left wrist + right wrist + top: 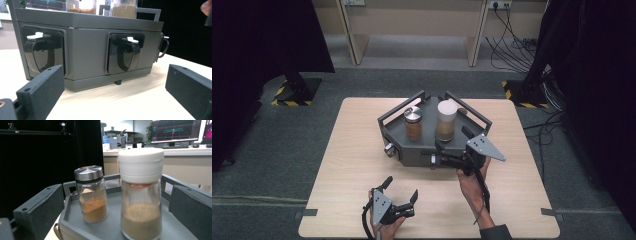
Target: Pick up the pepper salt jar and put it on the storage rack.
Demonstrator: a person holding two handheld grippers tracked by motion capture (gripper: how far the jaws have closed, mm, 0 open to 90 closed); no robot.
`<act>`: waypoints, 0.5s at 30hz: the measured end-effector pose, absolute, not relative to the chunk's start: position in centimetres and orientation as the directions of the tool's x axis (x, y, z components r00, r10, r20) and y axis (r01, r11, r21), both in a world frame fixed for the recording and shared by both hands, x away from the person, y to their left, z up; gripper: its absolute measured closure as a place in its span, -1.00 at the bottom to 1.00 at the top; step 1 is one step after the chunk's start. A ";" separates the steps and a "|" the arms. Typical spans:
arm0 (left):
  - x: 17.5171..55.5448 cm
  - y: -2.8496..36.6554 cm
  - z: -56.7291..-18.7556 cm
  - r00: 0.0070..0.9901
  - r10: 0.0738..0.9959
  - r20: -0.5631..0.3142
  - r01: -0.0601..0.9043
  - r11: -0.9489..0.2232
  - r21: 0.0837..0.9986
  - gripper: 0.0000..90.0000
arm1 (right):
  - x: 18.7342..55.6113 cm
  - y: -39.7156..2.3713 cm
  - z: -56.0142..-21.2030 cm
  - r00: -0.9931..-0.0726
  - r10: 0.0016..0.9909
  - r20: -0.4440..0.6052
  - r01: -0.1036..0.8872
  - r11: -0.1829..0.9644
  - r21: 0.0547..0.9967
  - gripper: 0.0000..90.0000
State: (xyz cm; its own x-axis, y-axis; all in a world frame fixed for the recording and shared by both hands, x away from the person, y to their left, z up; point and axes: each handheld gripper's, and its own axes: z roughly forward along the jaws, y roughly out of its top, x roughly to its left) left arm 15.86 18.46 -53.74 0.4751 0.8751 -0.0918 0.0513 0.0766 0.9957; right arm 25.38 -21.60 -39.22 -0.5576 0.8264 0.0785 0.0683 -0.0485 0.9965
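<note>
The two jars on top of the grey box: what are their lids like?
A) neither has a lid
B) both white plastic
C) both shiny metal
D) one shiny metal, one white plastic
D: the shorter jar wears a shiny metal cap, while the taller jar beside it has a wide white plastic cap; both stand upright on the grey box.

No text, label or number can be read.

A dark stand with a striped base (pixel 292 92) sits at the frame's upper left. Black cables (pixel 512 47) hang at upper right. A monitor (pixel 176 131) glows at upper right in the right gripper view.
</note>
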 end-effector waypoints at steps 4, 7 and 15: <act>15.9 18.5 -53.7 0.475 0.875 -0.092 0.052 0.077 0.996 -0.96 | 24.4 -22.2 -39.8 -0.558 0.825 0.091 0.071 -0.062 0.996 -0.99; 15.9 18.5 -53.7 0.475 0.875 -0.093 0.052 0.077 0.996 -0.96 | 23.6 -22.5 -40.1 -0.564 0.822 0.082 0.075 -0.048 0.996 -0.99; 15.9 18.5 -53.7 0.476 0.875 -0.093 0.052 0.078 0.996 -0.97 | 21.9 -23.6 -41.7 -0.589 0.804 0.080 0.082 -0.039 0.996 -0.99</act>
State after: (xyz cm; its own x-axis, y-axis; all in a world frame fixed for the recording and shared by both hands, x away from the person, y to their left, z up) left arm 15.87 18.48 -53.74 0.4757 0.8746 -0.0934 0.0521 0.0780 0.9956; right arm 21.90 -23.55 -41.68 -0.5889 0.8042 0.0800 0.0824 -0.0387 0.9958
